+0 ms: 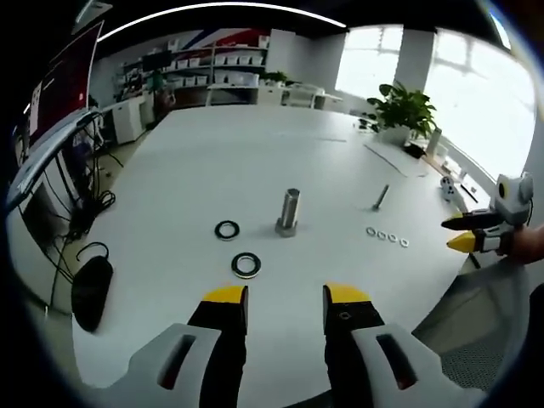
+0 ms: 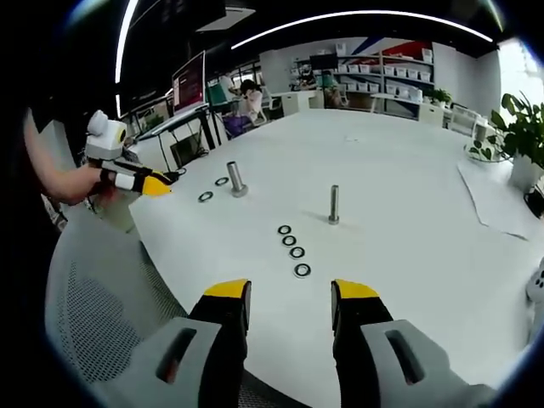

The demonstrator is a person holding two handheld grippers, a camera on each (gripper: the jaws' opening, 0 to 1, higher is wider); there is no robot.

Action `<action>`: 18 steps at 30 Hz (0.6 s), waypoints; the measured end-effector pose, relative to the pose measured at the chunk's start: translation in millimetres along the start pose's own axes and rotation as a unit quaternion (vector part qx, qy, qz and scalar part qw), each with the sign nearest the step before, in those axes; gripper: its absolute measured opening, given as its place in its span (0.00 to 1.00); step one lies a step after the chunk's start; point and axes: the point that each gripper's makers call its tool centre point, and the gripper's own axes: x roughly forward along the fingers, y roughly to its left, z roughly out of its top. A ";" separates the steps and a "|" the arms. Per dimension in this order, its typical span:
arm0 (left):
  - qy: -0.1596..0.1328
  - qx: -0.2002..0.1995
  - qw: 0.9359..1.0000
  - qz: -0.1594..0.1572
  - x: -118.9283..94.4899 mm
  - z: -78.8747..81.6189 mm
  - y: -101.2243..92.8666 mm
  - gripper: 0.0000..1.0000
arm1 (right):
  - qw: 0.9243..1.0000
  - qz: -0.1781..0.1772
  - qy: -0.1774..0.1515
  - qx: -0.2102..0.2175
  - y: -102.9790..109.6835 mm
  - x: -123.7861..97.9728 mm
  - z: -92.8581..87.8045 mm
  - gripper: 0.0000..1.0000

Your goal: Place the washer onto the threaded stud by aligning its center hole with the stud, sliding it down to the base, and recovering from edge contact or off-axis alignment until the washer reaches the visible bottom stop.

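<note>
Two large dark washers (image 1: 236, 246) lie flat on the white table (image 1: 255, 153) in the left gripper view, one just ahead of the left gripper (image 1: 285, 295) and the other slightly farther, beside the thick stud (image 1: 289, 212), which stands upright on its base. Neither washer touches the stud. The left gripper hovers above the near table edge with its yellow-tipped jaws spread apart and nothing between them. To the right stands a thin threaded stud (image 1: 380, 197), with a row of four small washers (image 1: 387, 236) lying near it. In the right gripper view, the right gripper (image 2: 291, 291) is likewise released, jaws apart and empty, above the table edge. The small washers (image 2: 293, 247) lie in a line directly ahead of it, apart from the thin stud (image 2: 333, 205). A potted plant (image 1: 401, 110) stands at the far table edge.
</note>
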 end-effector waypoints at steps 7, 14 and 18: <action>0.042 0.005 0.999 0.010 17.6 -5.4 15.5 0.33 | 1.000 -0.001 -0.003 0.000 -0.2 -0.6 1.3 0.40; 0.069 0.023 0.997 0.008 26.8 -8.0 21.7 0.33 | 1.000 0.000 -0.001 -0.002 0.3 -0.3 0.8 0.40; 0.086 0.031 0.996 0.002 32.9 -6.2 24.3 0.33 | 1.000 -0.002 -0.002 -0.003 -0.3 -0.4 1.1 0.40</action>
